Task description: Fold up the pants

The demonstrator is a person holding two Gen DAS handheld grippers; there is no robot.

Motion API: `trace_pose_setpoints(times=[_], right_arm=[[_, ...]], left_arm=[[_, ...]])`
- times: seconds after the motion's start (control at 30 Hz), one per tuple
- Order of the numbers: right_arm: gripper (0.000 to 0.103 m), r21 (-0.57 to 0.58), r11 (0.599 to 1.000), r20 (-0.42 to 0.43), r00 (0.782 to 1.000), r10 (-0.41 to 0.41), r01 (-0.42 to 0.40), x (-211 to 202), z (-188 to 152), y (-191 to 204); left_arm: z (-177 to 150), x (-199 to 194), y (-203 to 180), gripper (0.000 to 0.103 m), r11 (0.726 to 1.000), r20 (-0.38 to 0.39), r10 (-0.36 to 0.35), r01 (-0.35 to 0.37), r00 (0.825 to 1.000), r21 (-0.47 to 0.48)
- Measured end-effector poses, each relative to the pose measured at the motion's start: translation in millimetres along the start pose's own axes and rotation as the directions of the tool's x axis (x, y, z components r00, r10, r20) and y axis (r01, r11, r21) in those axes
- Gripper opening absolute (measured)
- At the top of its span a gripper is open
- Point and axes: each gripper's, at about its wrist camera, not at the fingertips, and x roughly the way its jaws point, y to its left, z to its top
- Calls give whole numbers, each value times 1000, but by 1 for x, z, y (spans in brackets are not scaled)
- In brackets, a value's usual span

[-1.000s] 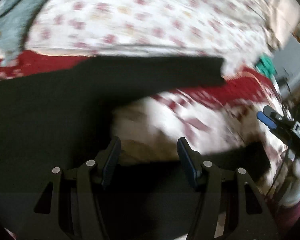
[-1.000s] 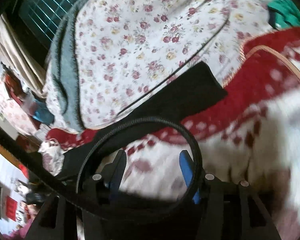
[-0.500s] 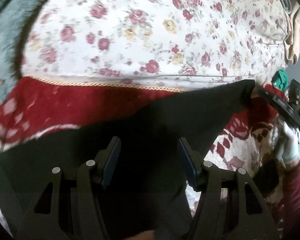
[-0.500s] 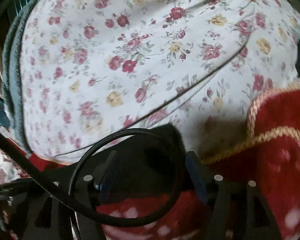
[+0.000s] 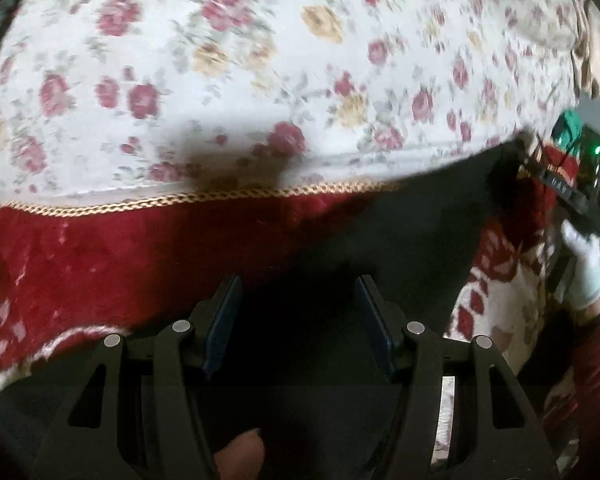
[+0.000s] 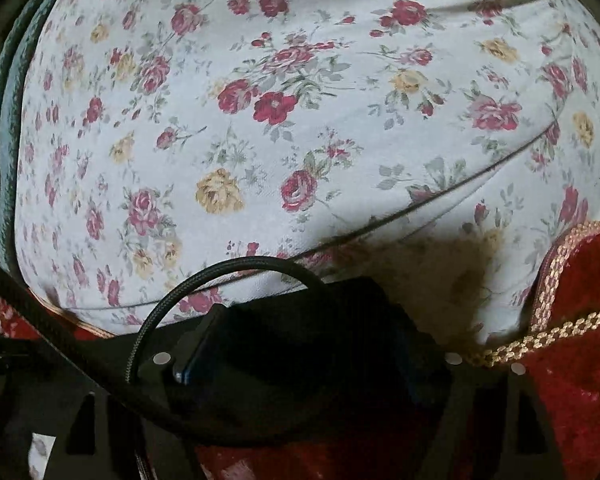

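Mid-fold: black pants [image 5: 400, 240] draped over red blanket [image 5: 100, 264] beside flowered sheet [image 6: 300, 120]. Left tool [image 5: 298, 316] apart, cloth between, grip unclear. Right tool [image 6: 300, 364] opening around pants end. Flattening and further folds left

Ahead of both cameras the floral sheet [image 6: 300, 120] lies flat and bare, wide open room to sweep across. The red blanket [image 5: 100, 264] with its gold braid edge [image 5: 180, 200] sits low beside it, no barrier. The black pants [image 5: 420, 232] stretch across the near ground, filling the gap of the left hand-held gripper [image 5: 298, 320]. A looping black cable [image 6: 220, 276] arcs over the right hand-held gripper [image 6: 300, 352]. On the left edge, a bunched grey-green cloth [image 6: 8, 120] hems that side.
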Motion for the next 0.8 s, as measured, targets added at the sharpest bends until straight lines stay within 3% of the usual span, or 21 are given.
trace_pose_setpoints(times=[0.1, 0.13, 0.17, 0.23, 0.37, 0.57, 0.8], right_arm=[[61, -18, 999, 3, 1000, -30, 30, 0, 0, 0], [49, -18, 999, 4, 1000, -27, 27, -2, -1, -2], [30, -16, 1000, 5, 1000, -15, 15, -5, -1, -7], [9, -4, 999, -3, 999, 38, -38, -11, -6, -20], [8, 10, 989, -7, 989, 150, -149, -20, -10, -27], [8, -2, 967, 28, 966, 256, -256, -61, -22, -15], [8, 8, 950, 81, 947, 310, -312, -134, -44, -15]], left_arm=[[1, 20, -6, 59, 998, -51, 47, -45, 998, 41], [1, 24, -9, 59, 996, -47, 63, -60, 997, 63], [2, 26, -11, 59, 995, -39, 69, -66, 997, 79], [3, 27, -11, 59, 994, -35, 74, -71, 997, 81], [-1, 21, -21, 14, 991, -6, 97, -96, 995, 96], [-20, -11, -32, 8, 991, 82, 92, -100, 992, 92], [-66, -93, -63, 7, 995, 221, 35, -56, 975, 88]])
